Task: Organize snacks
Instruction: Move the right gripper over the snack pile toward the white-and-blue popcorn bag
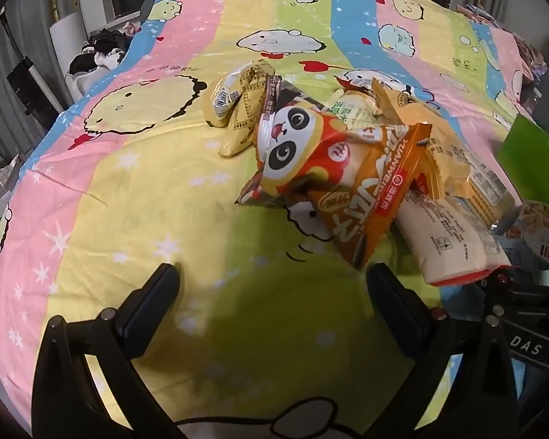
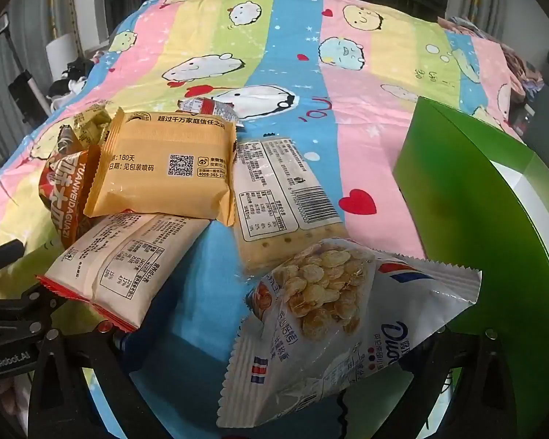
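A pile of snack packets lies on the cartoon bedsheet point(image 1: 128, 190). In the left wrist view my left gripper point(image 1: 272, 285) is open and empty, just short of an orange seed packet point(image 1: 369, 197) and a panda packet point(image 1: 292, 142). In the right wrist view a white chip bag point(image 2: 333, 322) with a clear window of round chips fills the space between my right gripper's fingers, which are hidden behind it, and seems lifted off the sheet. Beyond it lie a cracker sleeve point(image 2: 282, 190), a tan packet point(image 2: 164, 164) and a cream packet point(image 2: 128, 259).
A green box point(image 2: 494, 226) stands open at the right, next to the chip bag; its edge shows in the left wrist view point(image 1: 527, 161). Small yellow packets point(image 1: 238, 109) lie behind the pile. The bed's left edge drops to clutter and dark clothes point(image 1: 99, 51).
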`<action>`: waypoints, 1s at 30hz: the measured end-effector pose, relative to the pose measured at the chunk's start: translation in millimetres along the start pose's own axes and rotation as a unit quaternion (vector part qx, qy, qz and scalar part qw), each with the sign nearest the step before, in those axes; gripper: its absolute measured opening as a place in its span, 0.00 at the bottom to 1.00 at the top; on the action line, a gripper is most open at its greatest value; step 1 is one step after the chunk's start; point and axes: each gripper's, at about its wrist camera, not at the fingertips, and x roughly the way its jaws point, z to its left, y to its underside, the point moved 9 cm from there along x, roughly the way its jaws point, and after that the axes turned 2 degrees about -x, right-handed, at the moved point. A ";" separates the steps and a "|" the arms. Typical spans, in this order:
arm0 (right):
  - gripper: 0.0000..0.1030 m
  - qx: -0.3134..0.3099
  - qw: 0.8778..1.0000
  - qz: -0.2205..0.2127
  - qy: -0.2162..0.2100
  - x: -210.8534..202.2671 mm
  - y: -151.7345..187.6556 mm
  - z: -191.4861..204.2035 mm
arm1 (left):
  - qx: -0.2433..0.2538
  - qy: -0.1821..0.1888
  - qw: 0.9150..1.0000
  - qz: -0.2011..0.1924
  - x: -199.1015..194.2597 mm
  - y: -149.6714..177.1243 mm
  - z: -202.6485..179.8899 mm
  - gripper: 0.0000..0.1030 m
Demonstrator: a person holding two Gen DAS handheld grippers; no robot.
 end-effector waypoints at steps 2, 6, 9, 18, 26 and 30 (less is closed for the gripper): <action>0.99 0.000 1.000 0.000 0.000 -0.1 0.0 0.2 | -0.001 0.003 1.000 0.017 4.3 -2.7 1.3 1.00; 0.99 0.000 1.000 0.000 0.000 0.1 -0.1 0.7 | -0.012 0.013 0.999 0.040 -2.5 2.1 2.2 0.98; 0.99 0.000 1.000 0.000 0.000 0.2 -0.3 1.1 | -0.022 0.031 0.998 0.042 -13.4 6.0 4.1 0.95; 0.99 0.041 0.996 0.045 -0.067 -18.8 -0.8 -0.5 | -0.042 0.081 0.995 0.030 -47.7 -4.8 1.5 0.85; 0.99 0.092 0.983 0.039 -0.156 -83.4 -28.4 0.3 | -0.053 0.162 0.985 0.036 -60.9 -22.6 -28.4 0.70; 0.90 0.120 0.975 0.055 -0.180 -78.6 -37.8 4.4 | -0.035 0.173 0.983 0.056 -51.5 -22.4 -52.1 0.62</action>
